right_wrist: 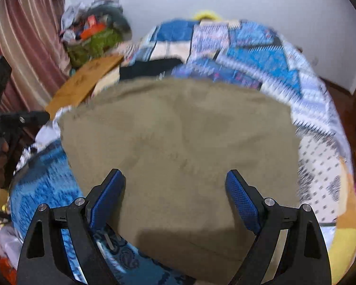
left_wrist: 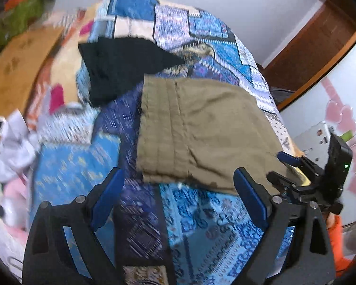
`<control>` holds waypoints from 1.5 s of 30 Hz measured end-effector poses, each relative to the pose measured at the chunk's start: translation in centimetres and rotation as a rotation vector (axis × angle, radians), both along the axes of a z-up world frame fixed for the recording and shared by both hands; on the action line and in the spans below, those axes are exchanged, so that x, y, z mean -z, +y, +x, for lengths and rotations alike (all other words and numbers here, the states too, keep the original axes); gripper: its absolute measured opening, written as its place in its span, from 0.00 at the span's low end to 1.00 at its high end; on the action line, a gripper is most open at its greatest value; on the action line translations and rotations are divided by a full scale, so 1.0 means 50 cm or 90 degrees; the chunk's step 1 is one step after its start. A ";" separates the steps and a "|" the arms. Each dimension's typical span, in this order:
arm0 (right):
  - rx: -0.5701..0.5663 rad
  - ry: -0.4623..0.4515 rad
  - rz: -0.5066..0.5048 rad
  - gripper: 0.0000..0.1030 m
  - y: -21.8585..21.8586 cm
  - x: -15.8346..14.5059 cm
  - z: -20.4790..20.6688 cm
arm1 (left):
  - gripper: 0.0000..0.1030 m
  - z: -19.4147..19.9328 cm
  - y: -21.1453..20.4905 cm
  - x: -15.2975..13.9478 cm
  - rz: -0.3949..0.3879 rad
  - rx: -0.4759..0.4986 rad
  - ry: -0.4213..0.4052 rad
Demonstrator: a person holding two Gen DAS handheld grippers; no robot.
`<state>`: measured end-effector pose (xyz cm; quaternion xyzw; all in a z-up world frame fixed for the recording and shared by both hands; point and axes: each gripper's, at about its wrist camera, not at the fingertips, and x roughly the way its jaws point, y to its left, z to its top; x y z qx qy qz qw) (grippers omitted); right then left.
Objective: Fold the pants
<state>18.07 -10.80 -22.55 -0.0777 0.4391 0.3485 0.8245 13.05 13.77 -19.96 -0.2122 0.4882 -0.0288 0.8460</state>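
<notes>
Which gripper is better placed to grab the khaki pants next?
Probably right: the right gripper hangs open directly over the khaki pants. The left gripper, also open, sits over the quilt beside their edge.

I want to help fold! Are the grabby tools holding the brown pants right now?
No, nothing is held. The left tool and the right tool both stand open above the khaki pants, which lie folded on the bed quilt.

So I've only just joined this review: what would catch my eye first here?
The folded olive-khaki cotton pants lie mid-bed on a busy blue patchwork quilt. A black folded garment sits just beyond them. Both grippers, left and right, hover with jaws wide, holding nothing.
</notes>
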 end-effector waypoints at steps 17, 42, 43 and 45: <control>-0.006 0.022 0.041 0.87 -0.013 0.004 0.002 | 0.77 0.107 0.010 0.087 -0.227 -0.046 0.093; 0.099 0.057 0.102 0.85 -0.135 0.008 0.000 | 0.28 -0.003 -0.177 -0.153 0.498 -0.031 -0.236; 0.100 0.062 0.101 0.85 -0.137 0.013 0.000 | 0.28 0.004 -0.190 -0.161 0.482 -0.014 -0.244; 0.098 0.059 0.104 0.85 -0.140 0.015 -0.002 | 0.28 0.016 -0.206 -0.175 0.450 0.006 -0.248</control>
